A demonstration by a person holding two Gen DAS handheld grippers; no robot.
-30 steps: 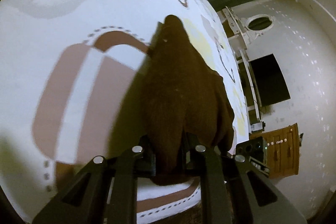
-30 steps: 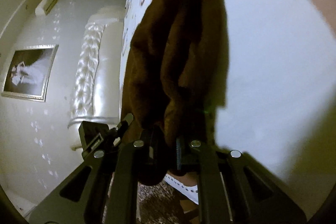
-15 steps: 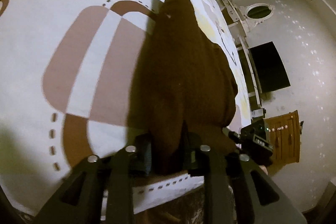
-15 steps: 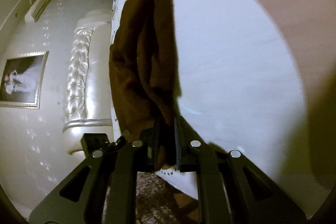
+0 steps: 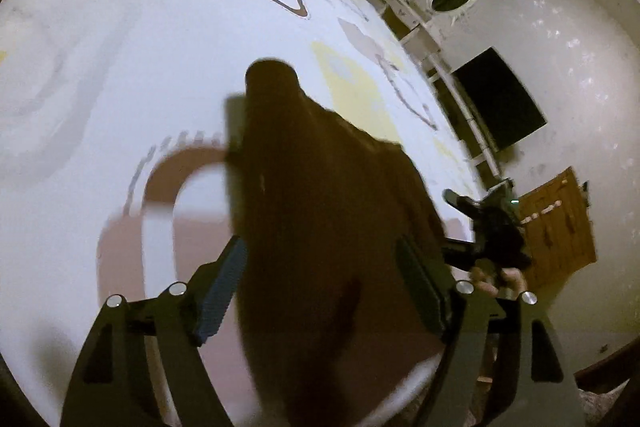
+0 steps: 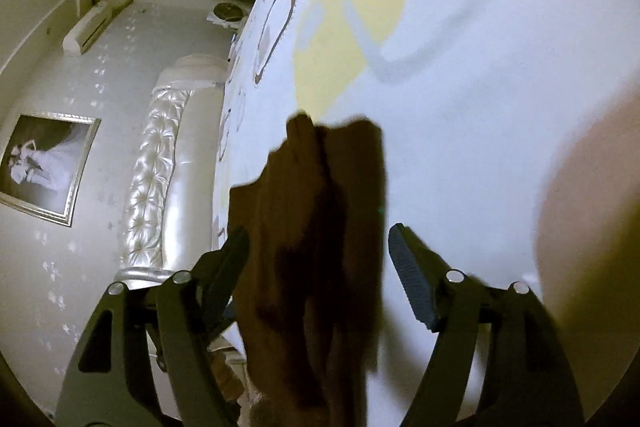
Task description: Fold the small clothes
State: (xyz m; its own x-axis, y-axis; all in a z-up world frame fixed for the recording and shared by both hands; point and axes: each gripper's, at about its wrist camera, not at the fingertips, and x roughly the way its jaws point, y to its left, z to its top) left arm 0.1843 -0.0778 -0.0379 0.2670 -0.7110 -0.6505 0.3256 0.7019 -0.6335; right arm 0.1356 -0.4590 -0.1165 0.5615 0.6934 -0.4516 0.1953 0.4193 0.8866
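Note:
A dark brown garment lies bunched lengthwise on the patterned bed sheet. My left gripper straddles its near end with the jaws opening wide. The pads stand clear of the cloth on both sides. In the right wrist view the same garment shows two folded layers. My right gripper is also opening around its near end, and the pads do not press on it. The right gripper appears at the right of the left wrist view, with a hand on it, beside the garment's far side.
The white sheet carries brown, yellow and grey shapes. The bed's edge runs close under both grippers. A padded headboard, a framed picture and a wall unit show beyond it. A dark screen and a wooden cabinet stand by the far wall.
Both grippers were shut on the brown garment and have let go, their jaws swinging wide. The garment now rests on the sheet, and both views have drawn back from it.

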